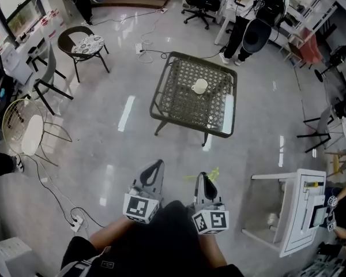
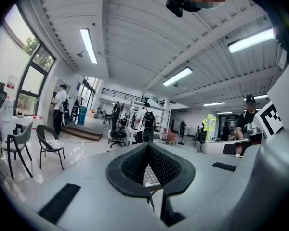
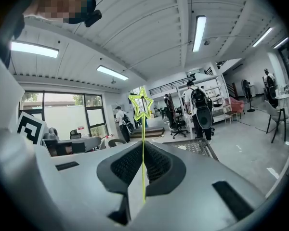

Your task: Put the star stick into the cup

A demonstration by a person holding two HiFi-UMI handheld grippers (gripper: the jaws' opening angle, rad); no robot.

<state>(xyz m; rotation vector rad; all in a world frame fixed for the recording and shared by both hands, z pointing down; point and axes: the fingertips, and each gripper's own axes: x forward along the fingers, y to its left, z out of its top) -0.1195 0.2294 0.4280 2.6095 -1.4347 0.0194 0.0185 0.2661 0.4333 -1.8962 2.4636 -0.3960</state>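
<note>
Right claw (image 3: pixel 142 150): jaws pinching star stick (image 3: pixel 143 124) low on shaft, star end up and forward. Stick judged light, thin, probably bendy (tip may whip if swung); a hold nearer mid-shaft would steady it. Left claw (image 2: pixel 148 153): jaws pressed together, nothing between. Cup (image 1: pixel 200 86) upright on mesh table (image 1: pixel 173 111), well ahead of both claws. Insertion not yet begun.

Head view looks steeply down on a distant wicker table (image 1: pixel 179 105); gripper views look level along their jaws, the right sharing that table (image 3: pixel 200 148).
</note>
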